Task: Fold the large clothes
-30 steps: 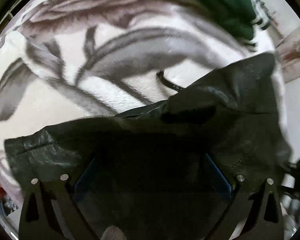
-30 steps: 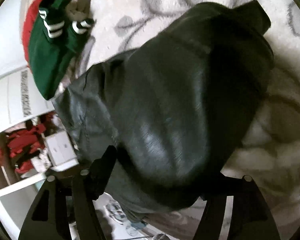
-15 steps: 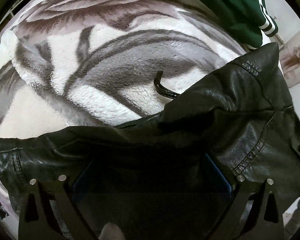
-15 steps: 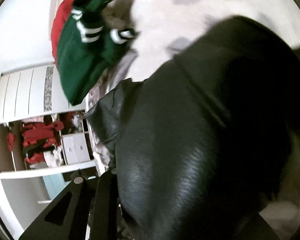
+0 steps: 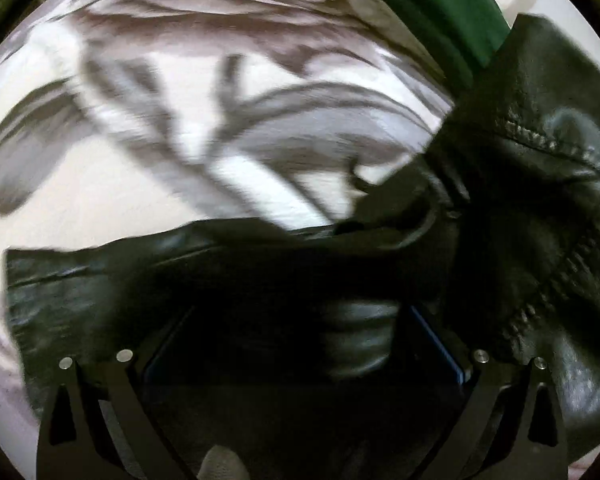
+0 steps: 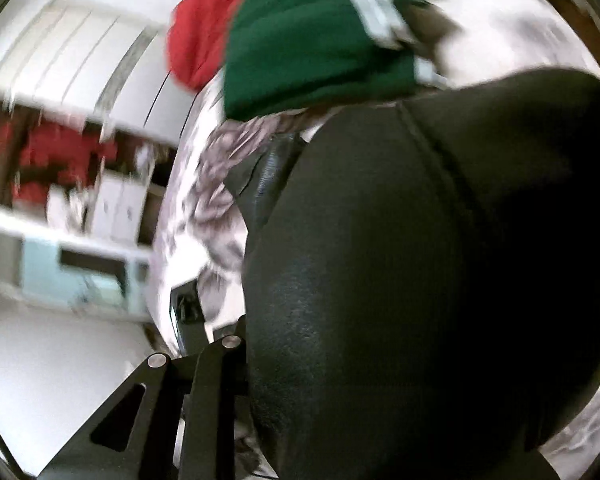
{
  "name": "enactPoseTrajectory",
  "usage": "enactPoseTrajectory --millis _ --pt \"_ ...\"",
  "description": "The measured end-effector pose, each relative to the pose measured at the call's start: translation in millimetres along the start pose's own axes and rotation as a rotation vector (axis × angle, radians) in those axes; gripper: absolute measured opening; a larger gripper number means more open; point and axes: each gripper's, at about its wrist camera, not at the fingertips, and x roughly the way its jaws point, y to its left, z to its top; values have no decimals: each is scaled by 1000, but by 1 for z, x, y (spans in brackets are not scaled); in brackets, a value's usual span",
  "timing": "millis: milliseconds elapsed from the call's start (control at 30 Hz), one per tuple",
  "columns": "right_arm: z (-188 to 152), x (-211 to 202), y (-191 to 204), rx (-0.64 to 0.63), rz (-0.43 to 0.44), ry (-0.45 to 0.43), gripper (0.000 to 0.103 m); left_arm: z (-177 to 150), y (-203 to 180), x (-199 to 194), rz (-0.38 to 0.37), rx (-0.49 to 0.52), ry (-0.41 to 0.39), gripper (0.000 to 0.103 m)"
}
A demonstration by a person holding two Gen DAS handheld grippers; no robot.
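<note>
A black leather jacket (image 5: 532, 208) lies bunched on a white and grey floral blanket (image 5: 148, 128). It drapes over my left gripper (image 5: 300, 344) and hides the fingertips; only the black finger bases show at the bottom. In the right wrist view the jacket (image 6: 420, 260) fills the right side and covers my right gripper (image 6: 340, 380); only the left finger base (image 6: 172, 392) shows. I cannot see whether either gripper holds the leather.
A folded green garment with white stripes (image 6: 312, 40) lies on the blanket beyond the jacket, with a red garment (image 6: 204, 24) behind it. It also shows in the left wrist view (image 5: 440, 8). White wardrobe doors (image 6: 80, 48) and shelves with red clothes (image 6: 52, 156) stand at left.
The right gripper has swung up and left with the jacket, so more of the room shows. In the left view the jacket fold has risen at right and the view is blurred.
</note>
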Motion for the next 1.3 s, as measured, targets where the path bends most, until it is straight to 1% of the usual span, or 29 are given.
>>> enactPoseTrajectory --millis 33,67,100,133,200,233,267,333,367,433,500,533,600,633,700,733,767,800,867,900,933,967,1000,1067,1133,1167,1233,1267,1300 --pt "-4 -1 15 -47 -21 8 24 -4 15 -14 -2 -39 -16 103" --pt "-9 3 40 -128 -56 24 24 -2 32 -25 -11 -76 -32 103" --pt "-17 5 58 -191 -86 32 24 -10 55 -48 -15 -143 -66 103" --pt "-24 8 74 -247 -109 42 24 -14 69 -62 -13 -182 -87 103" --pt "-48 25 113 -375 -147 80 24 -39 115 -106 -9 -309 -151 103" --pt "-63 33 126 -427 -160 102 24 -50 138 -122 4 -360 -169 103" --pt "-82 49 149 -504 -182 132 24 -67 157 -140 20 -408 -187 103" --pt "-115 72 178 -599 -207 182 24 -98 195 -169 64 -494 -210 103" --pt "-142 93 198 -675 -221 224 24 -109 212 -179 92 -528 -213 103" --pt "-190 127 217 -775 -243 314 26 -138 238 -199 152 -590 -219 103" --pt "-233 164 221 -826 -260 437 35 -156 249 -207 208 -616 -211 103" --pt "-246 179 218 -844 -264 477 40 -164 256 -211 231 -628 -210 103" --pt "-273 200 216 -890 -276 554 59 -175 265 -213 254 -661 -202 103" --pt "-276 200 217 -898 -255 581 64 -176 266 -213 252 -674 -204 103" --pt "-268 188 220 -850 -150 634 84 -178 265 -216 244 -690 -216 103" --pt "-257 177 219 -788 -68 671 85 -178 262 -219 240 -687 -224 103" --pt "-249 167 218 -744 -18 698 85 -177 260 -223 240 -682 -233 103" --pt "-238 155 215 -686 61 732 85 -173 256 -227 237 -676 -247 103" --pt "-214 129 203 -505 270 820 86 -166 252 -235 222 -671 -272 103" --pt "-203 124 207 -447 324 845 86 -163 254 -241 209 -675 -286 103" --pt "-189 109 199 -387 362 850 86 -161 251 -247 197 -678 -299 103" --pt "-173 104 198 -345 359 826 86 -157 249 -252 182 -676 -318 103" --pt "-155 96 185 -289 313 783 86 -154 247 -254 179 -671 -330 103" --pt "-126 85 148 -222 182 701 86 -145 241 -251 185 -636 -341 103" --pt "-110 92 119 -227 82 661 86 -133 233 -232 186 -592 -319 103" --pt "-103 101 99 -229 27 655 86 -126 228 -212 160 -568 -299 103" --pt "-93 120 72 -234 -11 674 86 -118 219 -176 154 -538 -229 103" --pt "-89 137 60 -229 -46 695 88 -116 216 -153 163 -517 -184 103" --pt "-86 155 52 -224 -47 720 93 -117 215 -126 204 -493 -129 103"
